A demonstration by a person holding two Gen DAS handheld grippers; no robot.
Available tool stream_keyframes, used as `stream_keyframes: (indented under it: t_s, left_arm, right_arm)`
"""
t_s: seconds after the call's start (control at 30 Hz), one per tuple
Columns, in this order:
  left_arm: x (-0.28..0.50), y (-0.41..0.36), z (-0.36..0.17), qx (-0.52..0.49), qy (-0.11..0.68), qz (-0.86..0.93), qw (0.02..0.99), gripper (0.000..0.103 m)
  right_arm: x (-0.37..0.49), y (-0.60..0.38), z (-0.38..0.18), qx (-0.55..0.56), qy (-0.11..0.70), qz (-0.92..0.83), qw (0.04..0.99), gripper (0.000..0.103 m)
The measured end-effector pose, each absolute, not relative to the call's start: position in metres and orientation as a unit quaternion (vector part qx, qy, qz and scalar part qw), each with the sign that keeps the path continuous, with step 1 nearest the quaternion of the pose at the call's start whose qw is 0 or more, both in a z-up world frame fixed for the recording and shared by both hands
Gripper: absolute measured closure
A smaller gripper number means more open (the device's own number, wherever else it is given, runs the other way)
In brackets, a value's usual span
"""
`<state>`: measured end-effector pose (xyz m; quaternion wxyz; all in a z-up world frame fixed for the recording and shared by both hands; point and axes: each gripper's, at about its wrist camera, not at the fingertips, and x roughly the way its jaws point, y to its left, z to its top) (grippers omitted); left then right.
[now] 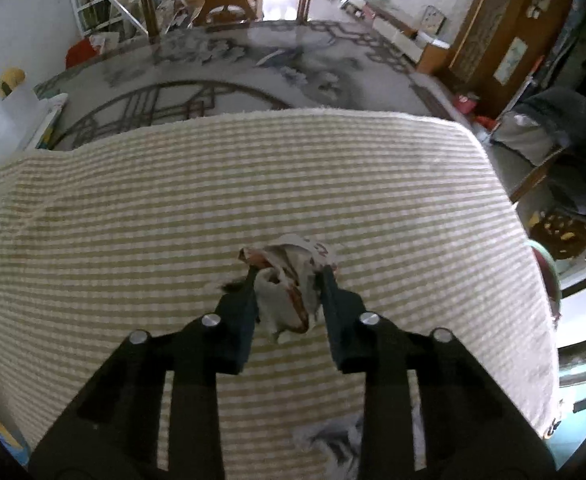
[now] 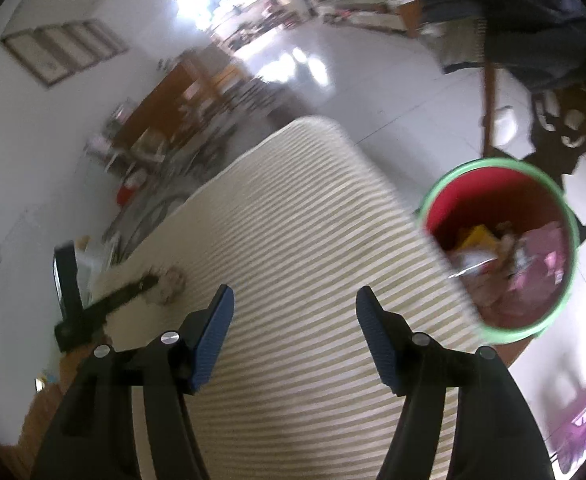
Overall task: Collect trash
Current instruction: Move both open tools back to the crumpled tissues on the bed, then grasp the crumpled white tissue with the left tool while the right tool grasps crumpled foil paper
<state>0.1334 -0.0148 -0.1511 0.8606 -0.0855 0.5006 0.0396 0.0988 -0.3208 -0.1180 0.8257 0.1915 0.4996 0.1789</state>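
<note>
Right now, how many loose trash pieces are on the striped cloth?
1: a crumpled wrapper near the middle of the striped cloth, clamped in the left hand-held gripper. Other trash is already in the bin; more could lie out of view.

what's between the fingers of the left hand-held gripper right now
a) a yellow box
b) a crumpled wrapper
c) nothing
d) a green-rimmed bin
b, the left hand-held gripper has its fingers closed on a crumpled wrapper lying on the striped cloth.
</note>
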Motion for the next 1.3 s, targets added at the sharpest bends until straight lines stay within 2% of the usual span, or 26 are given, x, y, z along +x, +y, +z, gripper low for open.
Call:
stream_keyframes:
  t_s: [0.07, 0.2, 0.4, 0.67, 0.7, 0.73, 0.8, 0.83, 1.0, 1.3]
  left_arm:
    - [0.123, -0.011, -0.146, -0.095, 0.494, 0.032, 0.864, 0.075]
    - [0.097, 0.001, -0.133, -0.107, 0.481, 0.020, 0.870, 0.075]
    - [0.063, 0.028, -0.126, -0.122, 0.478, 0.017, 0.870, 0.075]
    - [0.039, 0.057, -0.122, -0.140, 0.468, 0.021, 0.872, 0.075]
    - [0.038, 0.059, -0.123, -0.140, 0.468, 0.022, 0.872, 0.075]
    - [0.036, 0.062, -0.124, -0.141, 0.469, 0.022, 0.872, 0.074]
    - [0.034, 0.066, -0.128, -0.143, 0.473, 0.024, 0.869, 0.074]
    - [0.034, 0.068, -0.131, -0.146, 0.477, 0.025, 0.866, 0.072]
    - [0.032, 0.075, -0.145, -0.158, 0.494, 0.018, 0.855, 0.068]
    - [0.037, 0.075, -0.164, -0.170, 0.512, 0.013, 0.842, 0.047]
  right_arm:
    - [0.095, -0.291, -0.120, 0.170, 0.509, 0.203, 0.819, 0.039]
    - [0.087, -0.220, -0.128, 0.112, 0.528, 0.256, 0.802, 0.030]
    - [0.074, -0.143, -0.151, 0.019, 0.543, 0.292, 0.787, 0.024]
    - [0.072, -0.098, -0.177, -0.058, 0.546, 0.279, 0.788, 0.023]
    - [0.071, -0.097, -0.176, -0.065, 0.543, 0.277, 0.790, 0.026]
    - [0.070, -0.093, -0.177, -0.079, 0.541, 0.272, 0.792, 0.039]
    - [0.069, -0.091, -0.178, -0.087, 0.540, 0.264, 0.794, 0.057]
    - [0.070, -0.094, -0.177, -0.075, 0.542, 0.266, 0.794, 0.061]
    - [0.070, -0.109, -0.169, -0.027, 0.549, 0.257, 0.795, 0.065]
    - [0.057, -0.126, -0.145, 0.030, 0.528, 0.257, 0.809, 0.064]
